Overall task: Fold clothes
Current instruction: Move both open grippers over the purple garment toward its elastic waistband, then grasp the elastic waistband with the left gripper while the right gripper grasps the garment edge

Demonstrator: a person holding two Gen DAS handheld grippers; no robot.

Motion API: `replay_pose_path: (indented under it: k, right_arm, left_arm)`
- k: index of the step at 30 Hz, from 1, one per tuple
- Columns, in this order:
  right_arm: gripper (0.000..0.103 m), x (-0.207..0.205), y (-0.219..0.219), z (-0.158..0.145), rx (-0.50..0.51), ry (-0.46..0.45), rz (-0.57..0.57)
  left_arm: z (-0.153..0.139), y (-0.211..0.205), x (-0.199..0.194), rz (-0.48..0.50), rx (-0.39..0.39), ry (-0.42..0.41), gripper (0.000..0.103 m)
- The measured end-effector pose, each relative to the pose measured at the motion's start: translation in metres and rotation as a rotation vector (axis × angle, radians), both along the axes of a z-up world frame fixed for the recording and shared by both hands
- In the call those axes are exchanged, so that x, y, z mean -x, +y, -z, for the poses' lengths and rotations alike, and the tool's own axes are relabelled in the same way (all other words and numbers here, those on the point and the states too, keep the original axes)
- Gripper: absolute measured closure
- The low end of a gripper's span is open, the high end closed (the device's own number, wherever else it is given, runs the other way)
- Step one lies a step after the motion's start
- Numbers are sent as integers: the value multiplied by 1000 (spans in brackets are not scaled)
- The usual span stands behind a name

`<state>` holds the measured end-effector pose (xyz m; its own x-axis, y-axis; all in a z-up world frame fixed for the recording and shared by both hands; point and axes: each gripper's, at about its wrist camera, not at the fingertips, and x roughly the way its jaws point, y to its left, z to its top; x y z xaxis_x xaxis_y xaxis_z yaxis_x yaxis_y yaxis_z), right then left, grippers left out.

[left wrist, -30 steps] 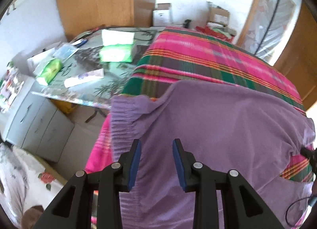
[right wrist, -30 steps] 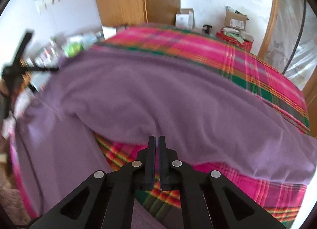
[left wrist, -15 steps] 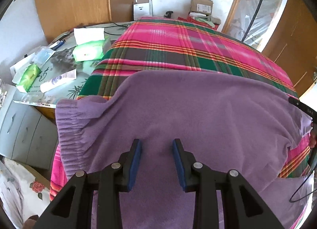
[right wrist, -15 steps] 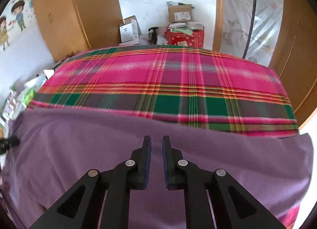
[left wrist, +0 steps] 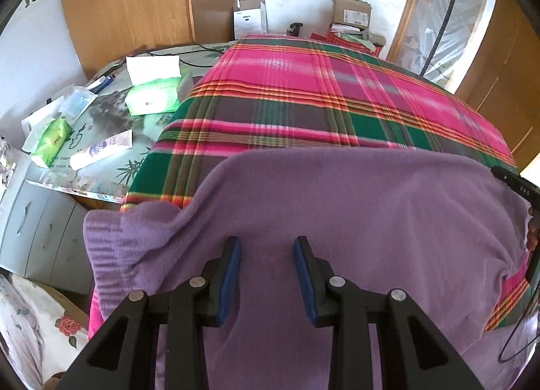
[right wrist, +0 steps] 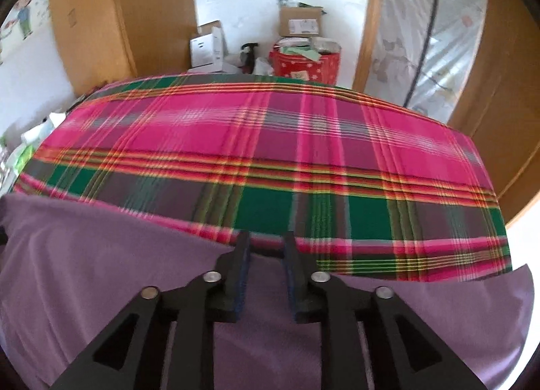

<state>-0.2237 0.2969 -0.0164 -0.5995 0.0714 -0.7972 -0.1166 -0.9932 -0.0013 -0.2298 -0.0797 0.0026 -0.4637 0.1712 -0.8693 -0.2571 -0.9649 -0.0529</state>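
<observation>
bright pink and green plaid bedspread [left wrist: 337, 93] covers the bed, with a cluttered worktop [left wrist: 101, 127] at its left. across the near part of the bed lies a purple fleece garment [left wrist: 354, 207], soft, light and limp (it will sag and drag on the cloth wherever it is not held), so its ribbed hem [left wrist: 108, 255] at the near left or an outer edge looks the best hold. the left gripper [left wrist: 266, 275] hangs over the fleece, jaws wide, holding nothing. the right gripper [right wrist: 266, 275] sits at the garment's far edge [right wrist: 135, 224], jaws parted narrowly and empty.
</observation>
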Motion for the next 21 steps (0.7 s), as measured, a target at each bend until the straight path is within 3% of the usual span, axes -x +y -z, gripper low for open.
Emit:
replay_pose_path:
  k: [7,10,14,15,18,21]
  right_arm:
    - [74,7,2,2,-15,-3,53]
    - [74,9,1,0,-15,-2,70]
    - [74,-4,-13,-11,8,23,47]
    - [74,-8,-16,-15,12,30,36]
    - [74,-19,-29,-29,14,55,-6]
    - [74,-29,-47,-45,18,74,-52]
  left_arm:
    - [-3,-12,35,-70,-90,-49,70]
    - [-6,-20,50,-104,-93,-47,70]
    - [-4,-34,61,-130,-121,-80,76]
    - [-7,-37,59,-129,-118,-69,76]
    - [-22,-40,46,-105,-14,9,76]
    - [-37,-53,36,-96,4,34,76]
